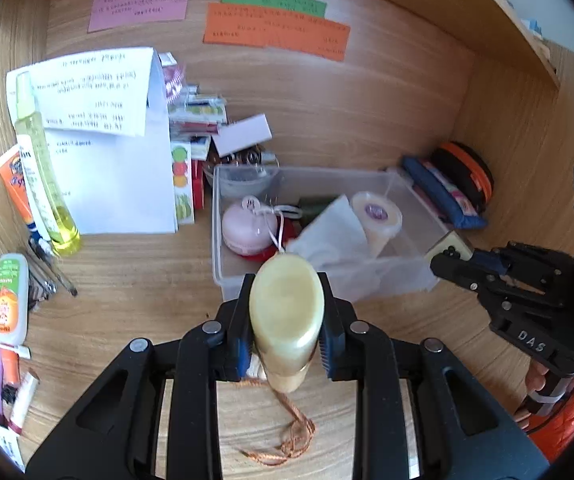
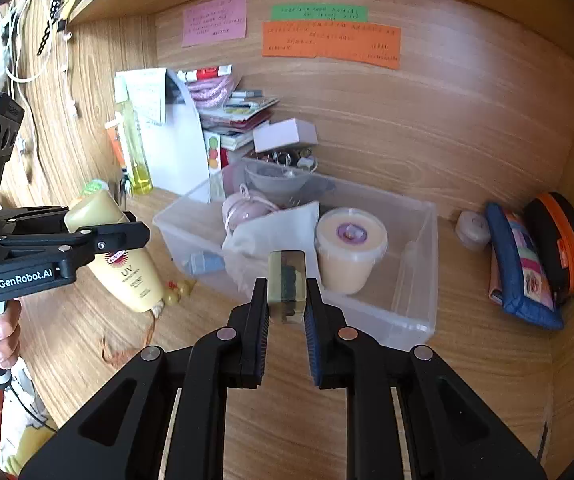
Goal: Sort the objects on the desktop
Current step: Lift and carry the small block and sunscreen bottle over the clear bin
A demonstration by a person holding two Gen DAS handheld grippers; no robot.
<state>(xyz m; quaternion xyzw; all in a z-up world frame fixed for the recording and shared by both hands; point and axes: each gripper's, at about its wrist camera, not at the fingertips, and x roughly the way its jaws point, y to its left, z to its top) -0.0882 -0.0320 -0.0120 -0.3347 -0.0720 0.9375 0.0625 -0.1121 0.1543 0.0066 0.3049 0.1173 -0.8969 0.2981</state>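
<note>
Above the near part of the wooden desktop (image 2: 467,360), in front of the clear plastic storage bin (image 2: 415,312), we hold two things off the surface. Our left gripper (image 1: 286,320) has its fingers clamped on a pale yellow plastic sunscreen bottle (image 1: 286,312); seen from the right wrist it is a smooth, rounded-shouldered bottle with a red sun emblem and "UV" printed on its side (image 2: 123,264), tilted, its end pointing toward the bin's near left corner. An orange braided cord (image 1: 291,436) lies on the desktop below it. Our right gripper (image 2: 286,308) pinches a small translucent yellowish block with a dark inclusion (image 2: 287,284), held upright just before the bin's near wall. Inside the bin we see a cream-coloured lidded plastic tub with a purple sticker (image 2: 351,248), a crumpled white tissue (image 2: 275,232) and a pink round case (image 1: 249,224). By the right wall of the desktop stand a blue patterned fabric pouch (image 2: 523,272) and a black round case with an orange zip (image 2: 563,240). At the left back corner a tall yellow-green spray bottle (image 1: 43,168) leans against white papers (image 1: 115,184).
</note>
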